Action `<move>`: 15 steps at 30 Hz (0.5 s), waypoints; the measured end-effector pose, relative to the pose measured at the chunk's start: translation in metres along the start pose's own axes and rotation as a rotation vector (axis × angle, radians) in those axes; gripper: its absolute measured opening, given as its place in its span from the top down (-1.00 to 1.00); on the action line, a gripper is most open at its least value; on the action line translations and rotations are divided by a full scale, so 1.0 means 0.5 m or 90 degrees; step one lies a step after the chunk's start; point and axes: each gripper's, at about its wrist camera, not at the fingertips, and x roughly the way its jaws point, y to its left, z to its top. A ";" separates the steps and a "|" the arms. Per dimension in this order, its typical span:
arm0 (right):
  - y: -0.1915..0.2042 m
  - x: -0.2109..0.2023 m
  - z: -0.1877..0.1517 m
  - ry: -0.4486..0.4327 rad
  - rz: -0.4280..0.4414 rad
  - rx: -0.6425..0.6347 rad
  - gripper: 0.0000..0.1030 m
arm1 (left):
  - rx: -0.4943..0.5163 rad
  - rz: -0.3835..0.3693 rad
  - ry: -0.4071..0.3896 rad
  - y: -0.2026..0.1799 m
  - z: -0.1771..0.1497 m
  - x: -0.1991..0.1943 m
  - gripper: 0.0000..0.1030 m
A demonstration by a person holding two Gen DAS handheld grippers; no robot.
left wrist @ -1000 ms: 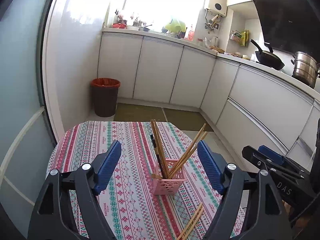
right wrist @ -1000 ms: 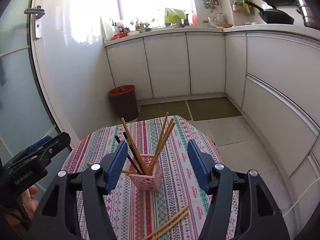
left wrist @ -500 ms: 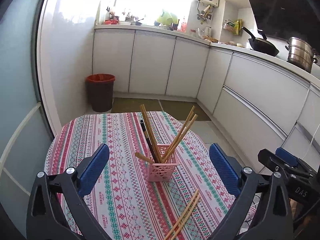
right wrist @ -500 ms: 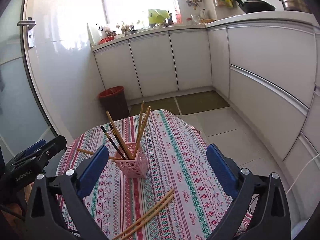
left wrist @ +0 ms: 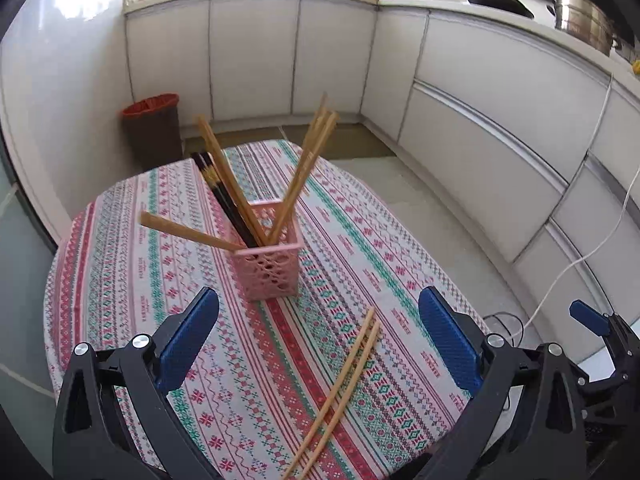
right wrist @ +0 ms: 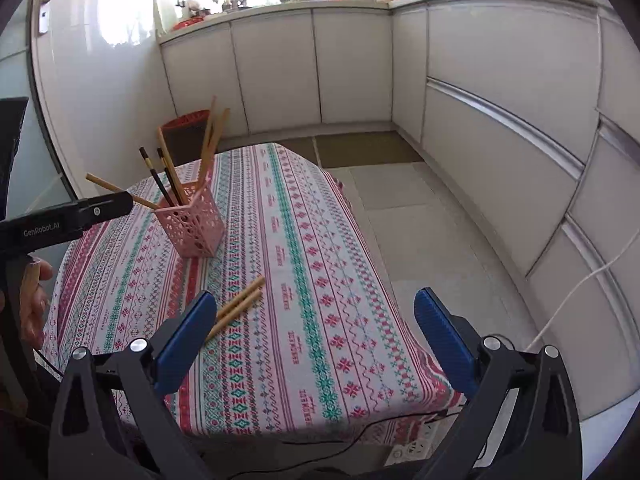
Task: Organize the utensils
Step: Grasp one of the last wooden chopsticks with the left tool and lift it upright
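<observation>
A pink perforated holder (left wrist: 269,266) stands on the patterned tablecloth (left wrist: 120,280) and holds several wooden and black chopsticks. It also shows in the right wrist view (right wrist: 191,226). A loose pair of wooden chopsticks (left wrist: 340,392) lies on the cloth nearer me, also seen in the right wrist view (right wrist: 236,307), partly behind the left finger. My left gripper (left wrist: 320,344) is open and empty, above the near cloth. My right gripper (right wrist: 316,344) is open and empty, over the table's near right part. The left gripper's body (right wrist: 60,220) shows at the left.
White kitchen cabinets (left wrist: 480,120) curve around the far and right sides. A dark bin with a red liner (left wrist: 154,128) stands on the floor beyond the table. A white cable (left wrist: 580,248) hangs at the right. Pots sit on the counter (left wrist: 580,20).
Both grippers have pulled back and risen away from the holder and opened wider. The holder and loose chopsticks have not moved on the cloth.
</observation>
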 end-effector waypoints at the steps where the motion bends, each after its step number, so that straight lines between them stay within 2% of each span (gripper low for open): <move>1: -0.010 -0.002 0.000 0.001 0.006 0.017 -0.87 | 0.008 -0.015 0.028 -0.009 -0.003 0.023 -0.86; 4: -0.035 -0.010 0.003 -0.019 0.015 0.062 -0.87 | 0.022 -0.038 0.115 -0.033 -0.010 0.096 -0.86; 7: -0.052 -0.009 0.000 -0.022 0.019 0.096 -0.87 | 0.019 -0.032 0.176 -0.048 -0.011 0.162 -0.84; 10: -0.054 -0.011 -0.002 -0.031 0.016 0.095 -0.87 | 0.004 -0.051 0.229 -0.060 -0.006 0.220 -0.81; 12: -0.052 -0.014 -0.002 -0.038 0.014 0.092 -0.87 | 0.003 -0.055 0.255 -0.075 0.001 0.255 -0.74; 15: -0.055 -0.015 -0.005 -0.041 0.013 0.095 -0.87 | 0.006 -0.052 0.293 -0.089 0.013 0.313 -0.38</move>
